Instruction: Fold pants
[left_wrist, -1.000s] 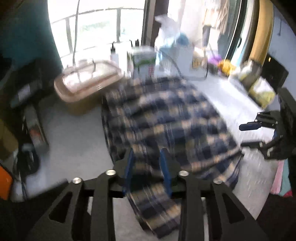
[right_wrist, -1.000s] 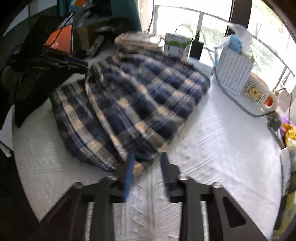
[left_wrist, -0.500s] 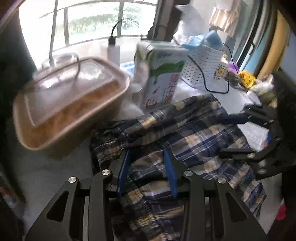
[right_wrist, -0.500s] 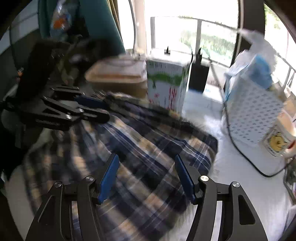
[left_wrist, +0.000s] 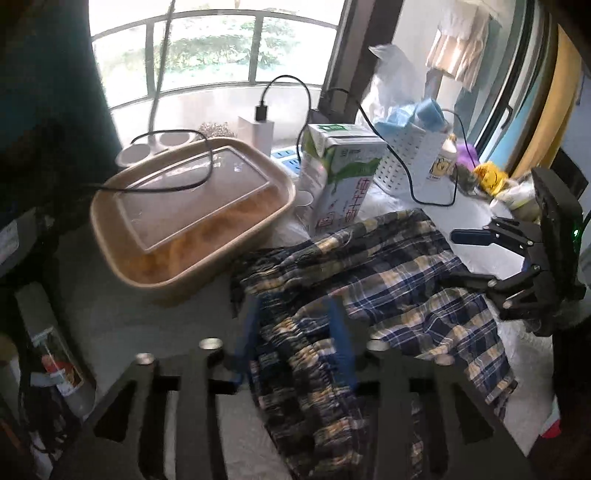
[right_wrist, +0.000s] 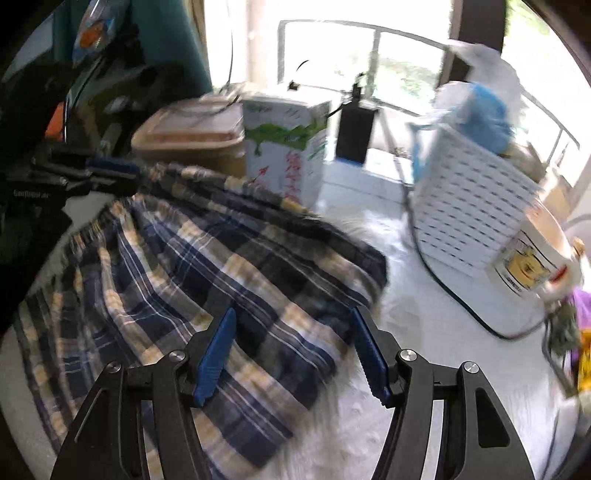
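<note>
The left gripper is a matte black frame of flat cut-out struts with triangular openings, and four round silver screw heads sit across its linkage. Its two fingers carry ribbed blue pads. The right gripper is built alike: black struts, silver screws at 8 and 4 o'clock of its blue serrated pads. A small green light glows on its black body at 3 o'clock in the left wrist view.

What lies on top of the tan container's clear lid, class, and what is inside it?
A black cable loops across the tan container's clear lid. Through the lid only blurred orange-yellow contents show; what they are cannot be told.
</note>
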